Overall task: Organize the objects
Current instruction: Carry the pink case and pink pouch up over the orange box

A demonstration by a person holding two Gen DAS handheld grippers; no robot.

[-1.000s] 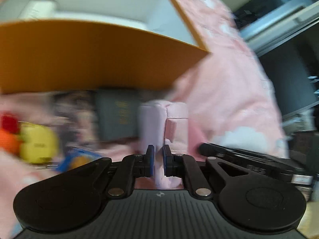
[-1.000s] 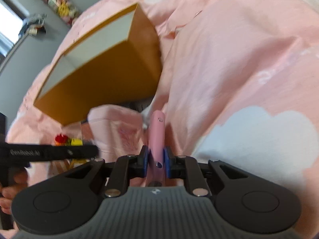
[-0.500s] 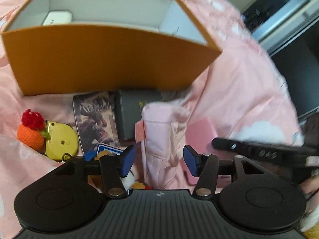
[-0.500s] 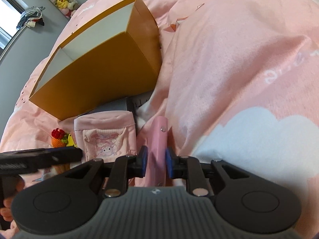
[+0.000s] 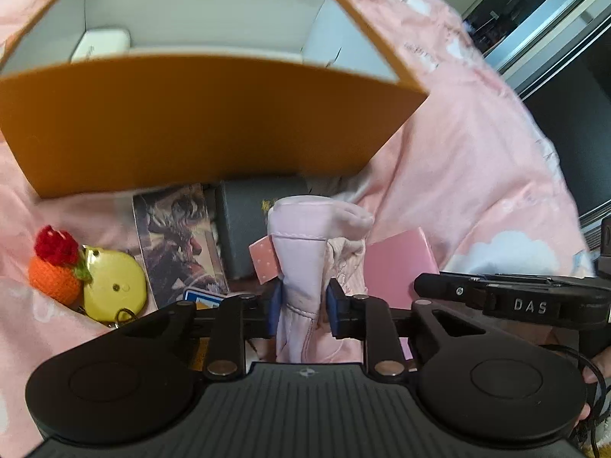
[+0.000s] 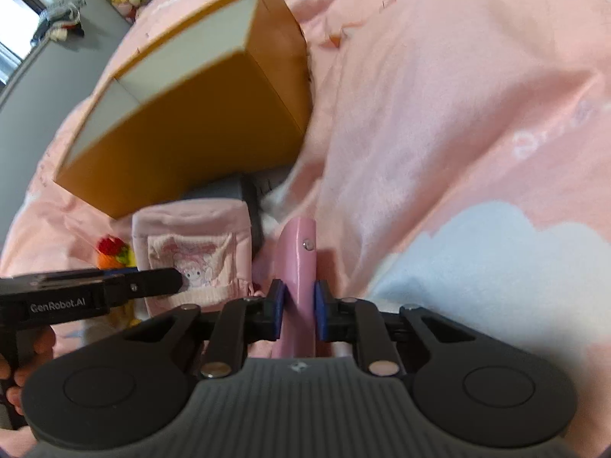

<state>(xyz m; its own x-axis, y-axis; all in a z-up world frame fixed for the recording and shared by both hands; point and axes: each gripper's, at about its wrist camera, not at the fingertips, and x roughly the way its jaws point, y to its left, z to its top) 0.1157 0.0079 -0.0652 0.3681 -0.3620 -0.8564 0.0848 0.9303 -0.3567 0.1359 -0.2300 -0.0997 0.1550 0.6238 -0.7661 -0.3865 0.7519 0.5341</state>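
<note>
Both my tongs loaded | left gripper (image 5: pixel 301 307) pinches upright pale-pink fabric pouch (image 5: pixel 305 252) | right gripper (image 6: pixel 297 311) clamps flat pink case (image 6: pixel 297 286) | open orange cardboard box (image 5: pixel 198 114) directly beyond, upper frame, left nearer.

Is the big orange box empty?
No. The orange box is open on top, and one white item lies inside at its left end.

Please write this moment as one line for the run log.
left gripper: shut on pink pouch | right gripper: shut on pink case | orange box: open
</note>
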